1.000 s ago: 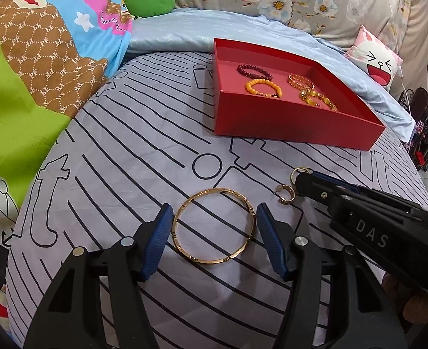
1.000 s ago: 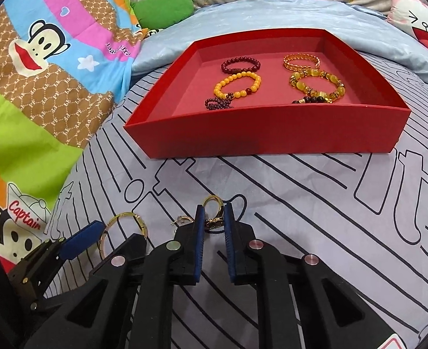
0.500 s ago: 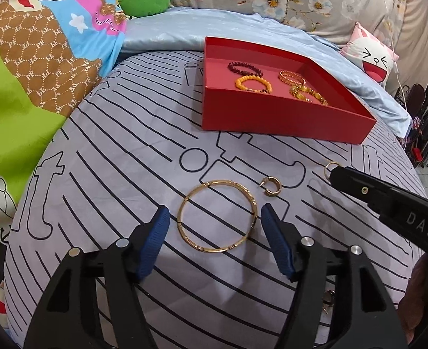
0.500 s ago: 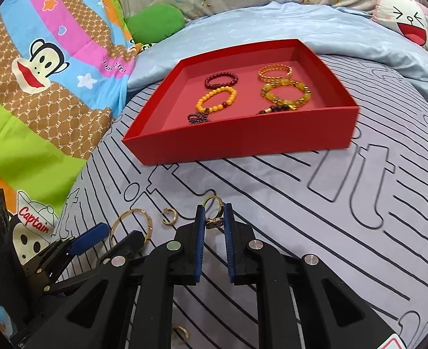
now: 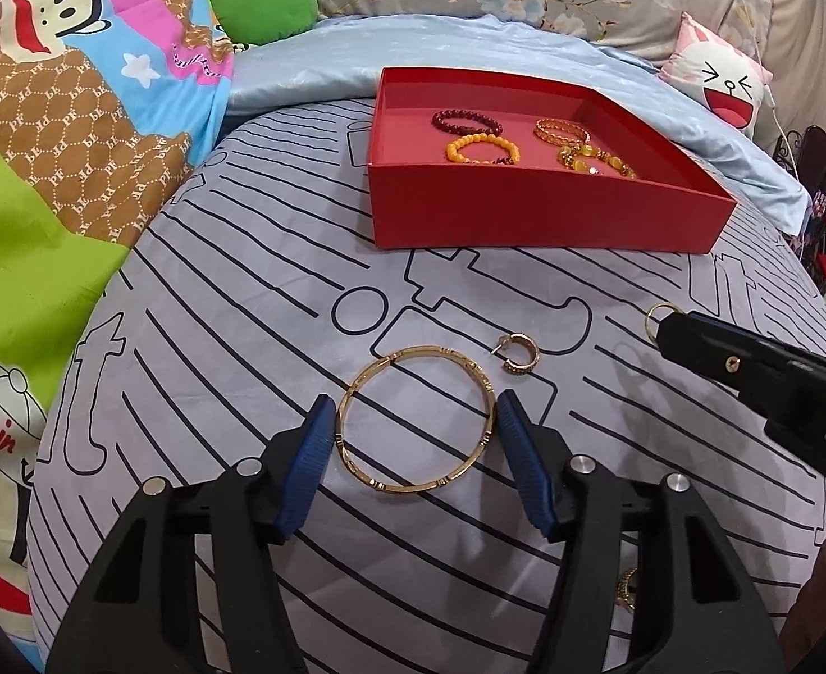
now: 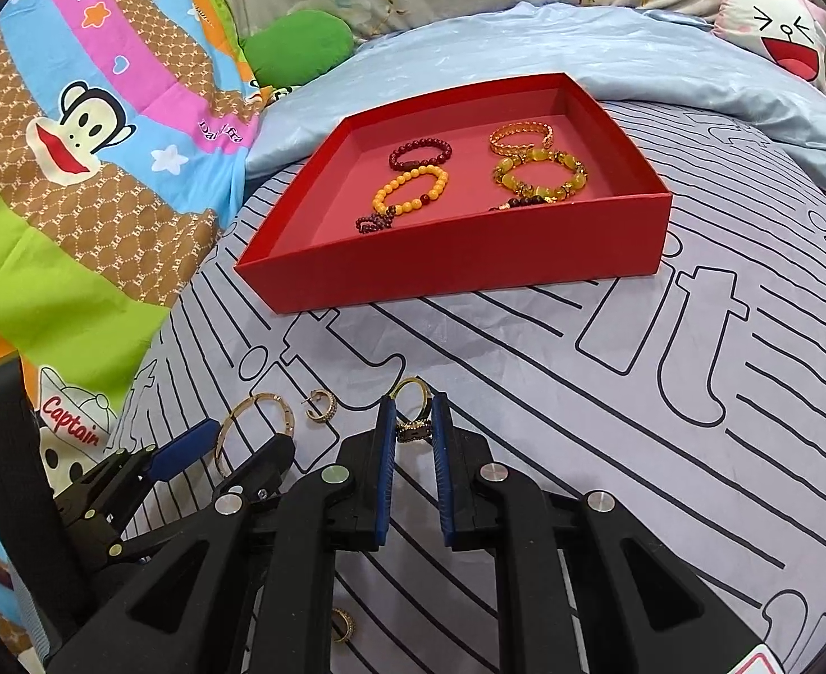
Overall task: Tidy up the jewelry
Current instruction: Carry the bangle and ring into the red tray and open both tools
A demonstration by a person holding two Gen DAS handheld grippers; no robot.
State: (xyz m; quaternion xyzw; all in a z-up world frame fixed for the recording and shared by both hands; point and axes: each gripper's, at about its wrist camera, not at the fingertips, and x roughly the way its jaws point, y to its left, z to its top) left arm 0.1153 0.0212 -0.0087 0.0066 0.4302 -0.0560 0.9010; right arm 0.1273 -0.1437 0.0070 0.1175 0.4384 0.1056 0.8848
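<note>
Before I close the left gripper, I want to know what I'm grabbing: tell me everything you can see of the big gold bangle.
The gold bangle is a thin, rigid ring of shiny gold-coloured metal, with small darker marks spaced around its band. It lies flat on the grey line-printed bedsheet, in front of the red box. It sits between the blue pads of the left gripper, whose jaws flank it closely; whether they press it is unclear. A small gold hoop earring lies just beyond it, apart.

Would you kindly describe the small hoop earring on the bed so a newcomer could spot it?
Start at the red tray, then look nearer on the striped grey sheet. Beside the large gold bangle lies the hoop earring: far smaller, an open C shape with a post.
</note>
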